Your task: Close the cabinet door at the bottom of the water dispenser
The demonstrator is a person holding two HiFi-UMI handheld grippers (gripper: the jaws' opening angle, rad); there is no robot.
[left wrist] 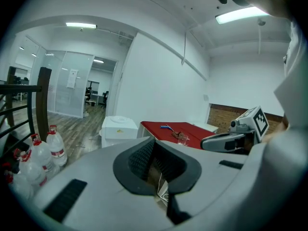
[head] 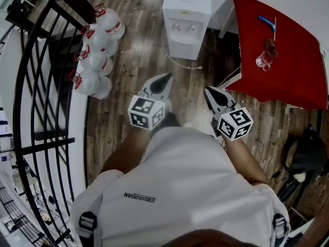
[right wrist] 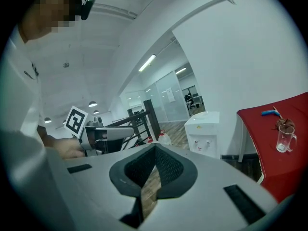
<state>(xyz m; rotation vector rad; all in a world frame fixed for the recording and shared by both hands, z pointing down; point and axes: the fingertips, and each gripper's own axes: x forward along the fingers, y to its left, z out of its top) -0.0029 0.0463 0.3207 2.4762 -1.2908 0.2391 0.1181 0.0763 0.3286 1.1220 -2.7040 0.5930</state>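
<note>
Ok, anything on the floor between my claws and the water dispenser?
Nothing solid. Bare wood floor lies between the left claw, the right claw and the water dispenser; only a white cord trails by its base. Water bottles stand off left, the red table off right.

Only one print could be read: a small dark logo (head: 139, 196) on the back of the person's white shirt (head: 180, 163), lower centre of the head view, upside down, seemingly "QIAODAN". The bottle labels (head: 114, 29) and the sheet (left wrist: 72, 78) on the glass wall (left wrist: 55, 88) were too small to read.

Water dispenser (head: 186, 19) stands between bottles (head: 97, 40) left and table (head: 298, 71) right — cup (head: 263, 59) on it.
</note>
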